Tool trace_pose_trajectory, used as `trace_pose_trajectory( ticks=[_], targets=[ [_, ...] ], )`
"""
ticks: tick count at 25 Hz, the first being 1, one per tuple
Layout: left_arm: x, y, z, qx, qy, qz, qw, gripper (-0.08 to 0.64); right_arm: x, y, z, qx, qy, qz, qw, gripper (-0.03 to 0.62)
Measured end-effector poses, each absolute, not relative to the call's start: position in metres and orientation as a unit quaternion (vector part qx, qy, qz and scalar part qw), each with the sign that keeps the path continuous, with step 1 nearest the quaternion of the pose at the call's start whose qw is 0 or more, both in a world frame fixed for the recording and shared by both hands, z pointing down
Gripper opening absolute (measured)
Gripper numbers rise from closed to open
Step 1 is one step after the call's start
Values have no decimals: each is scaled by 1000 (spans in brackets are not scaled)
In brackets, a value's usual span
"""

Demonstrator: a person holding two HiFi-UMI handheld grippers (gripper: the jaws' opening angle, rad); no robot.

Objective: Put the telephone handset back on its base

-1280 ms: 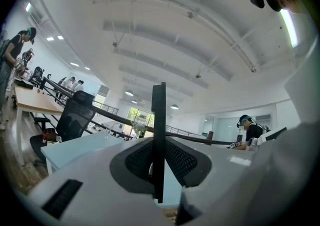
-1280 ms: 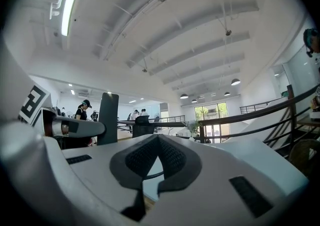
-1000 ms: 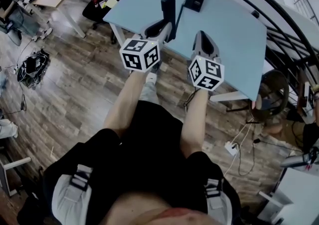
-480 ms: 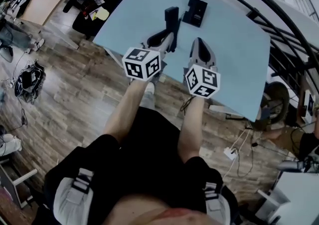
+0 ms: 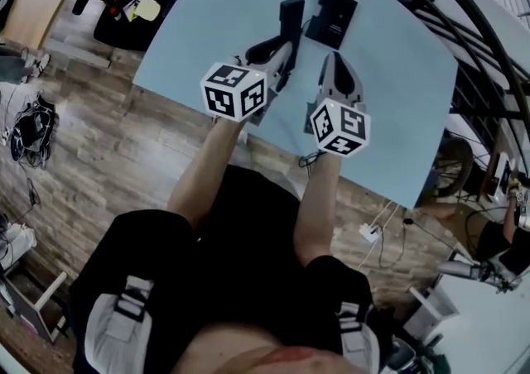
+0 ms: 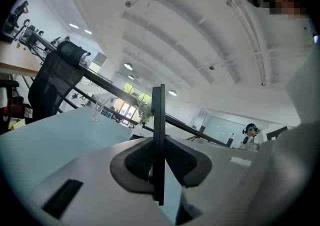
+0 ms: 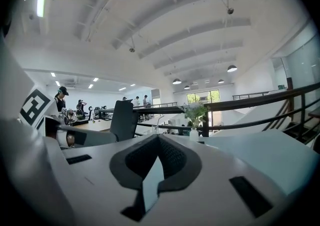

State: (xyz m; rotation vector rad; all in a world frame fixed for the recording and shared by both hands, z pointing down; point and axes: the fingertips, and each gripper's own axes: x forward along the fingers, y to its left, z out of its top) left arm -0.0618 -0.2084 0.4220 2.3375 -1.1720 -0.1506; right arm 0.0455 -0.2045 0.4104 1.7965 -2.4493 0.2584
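Now your left gripper [image 5: 280,56] pinches the handset [image 6: 158,120] across its thin sides, just left of the base [image 5: 331,18] on the table [image 5: 397,91] — likely lining it up — while your right gripper [image 7: 159,145] idles, fingers pressed together, empty.

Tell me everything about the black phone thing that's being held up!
The telephone handset is black, long and slim, and looks like plastic. The left hand-held gripper clamps its lower part between both pads, so it stands upright over the light blue table. Seen along the jaws, it shows edge-on as a thin dark bar. Its black base lies just to its right, with a gap between them.
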Motion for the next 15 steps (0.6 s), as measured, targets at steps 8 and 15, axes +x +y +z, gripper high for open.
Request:
trace_pose_trajectory(
  ticks=[8,15],
  targets=[
    [-52,-252,447,862,-411,-52,293,66,60,-234,437,602,-788,98,81,-11],
    [-23,-272,468,862,-391,-38,320,66,105,-246,458,620,-769,124,93,-11]
  ],
)
